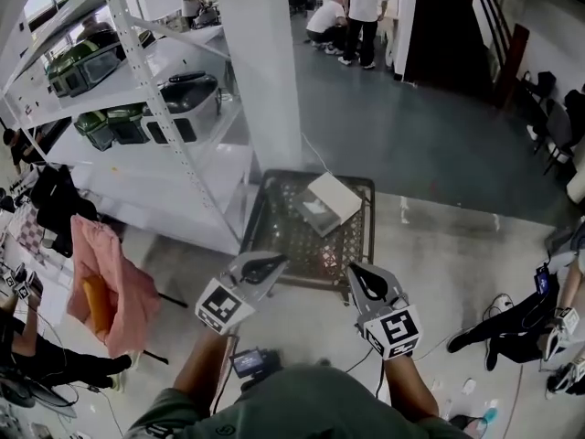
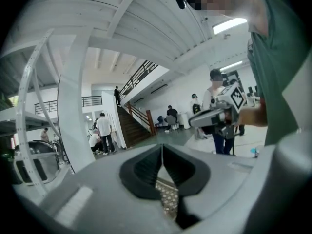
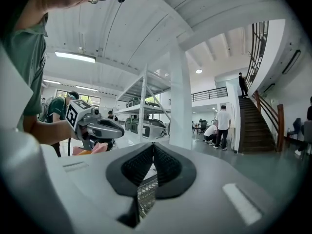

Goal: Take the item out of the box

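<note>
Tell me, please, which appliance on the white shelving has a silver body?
The silver appliance with the black handle, nearest the white pillar; the appliances left of it are dark green.

A white perforated-metal shelving rack [image 1: 155, 108] is seen ahead-left of the left gripper [image 1: 272, 263], and a white square pillar [image 1: 260, 62] straight ahead. Beyond the right gripper [image 1: 363, 274] a glossy grey-green floor [image 1: 411, 135] is spread, ended by a dark staircase with red-brown handrail [image 1: 462, 26].
</note>
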`<control>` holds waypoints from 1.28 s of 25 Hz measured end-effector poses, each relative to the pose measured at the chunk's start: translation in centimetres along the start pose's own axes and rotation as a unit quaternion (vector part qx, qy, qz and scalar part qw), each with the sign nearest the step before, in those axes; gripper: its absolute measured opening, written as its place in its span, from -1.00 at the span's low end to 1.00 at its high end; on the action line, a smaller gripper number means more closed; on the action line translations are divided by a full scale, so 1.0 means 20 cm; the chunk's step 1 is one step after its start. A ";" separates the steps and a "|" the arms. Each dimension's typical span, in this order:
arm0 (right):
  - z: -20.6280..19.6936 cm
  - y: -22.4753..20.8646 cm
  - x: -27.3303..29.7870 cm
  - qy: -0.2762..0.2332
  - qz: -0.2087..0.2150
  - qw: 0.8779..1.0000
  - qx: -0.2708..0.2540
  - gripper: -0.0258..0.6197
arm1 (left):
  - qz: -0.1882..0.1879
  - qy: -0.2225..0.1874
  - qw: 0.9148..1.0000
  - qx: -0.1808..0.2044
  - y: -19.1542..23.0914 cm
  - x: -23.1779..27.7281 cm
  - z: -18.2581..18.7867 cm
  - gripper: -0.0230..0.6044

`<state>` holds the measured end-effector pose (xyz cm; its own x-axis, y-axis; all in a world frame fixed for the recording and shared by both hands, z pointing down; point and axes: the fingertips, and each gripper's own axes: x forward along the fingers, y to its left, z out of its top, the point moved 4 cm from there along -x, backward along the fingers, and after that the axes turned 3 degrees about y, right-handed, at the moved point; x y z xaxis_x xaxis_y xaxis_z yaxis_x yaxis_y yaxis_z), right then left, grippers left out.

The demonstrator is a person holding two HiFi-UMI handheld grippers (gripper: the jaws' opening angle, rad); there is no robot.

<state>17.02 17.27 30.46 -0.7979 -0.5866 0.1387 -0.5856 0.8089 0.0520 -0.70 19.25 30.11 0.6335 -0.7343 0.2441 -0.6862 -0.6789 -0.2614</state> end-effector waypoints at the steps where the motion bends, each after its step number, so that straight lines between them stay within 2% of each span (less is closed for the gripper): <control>1: -0.02 -0.03 0.01 0.002 -0.002 1.000 0.003 -0.90 | -0.002 0.002 1.000 -0.001 0.02 0.03 -0.01 -0.90; 7: -0.06 -0.17 0.16 0.014 -0.025 1.000 0.013 -0.90 | -0.033 -0.003 0.999 -0.011 0.18 0.23 -0.07 -0.90; 11: -0.05 -0.26 0.28 0.029 -0.055 0.998 0.009 -0.90 | -0.062 -0.024 0.998 -0.019 0.32 0.36 -0.11 -0.89; 18: 0.05 -0.32 0.59 0.040 -0.093 0.995 0.001 -0.90 | -0.098 -0.048 0.994 -0.007 0.67 0.47 -0.17 -0.89; 26: 0.05 -0.34 0.92 0.060 -0.123 0.991 0.003 -0.90 | -0.119 -0.075 0.990 -0.020 1.02 0.52 -0.29 -0.89; 32: 0.06 -0.38 1.12 0.069 -0.125 0.990 -0.002 -0.90 | -0.124 -0.068 0.990 -0.027 1.21 0.54 -0.40 -0.89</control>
<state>3.36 -2.11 31.94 -0.6007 -0.7579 0.2546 -0.7619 0.6391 0.1049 -13.30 -5.20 33.80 0.8241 -0.5418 0.1654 -0.5203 -0.8394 -0.1573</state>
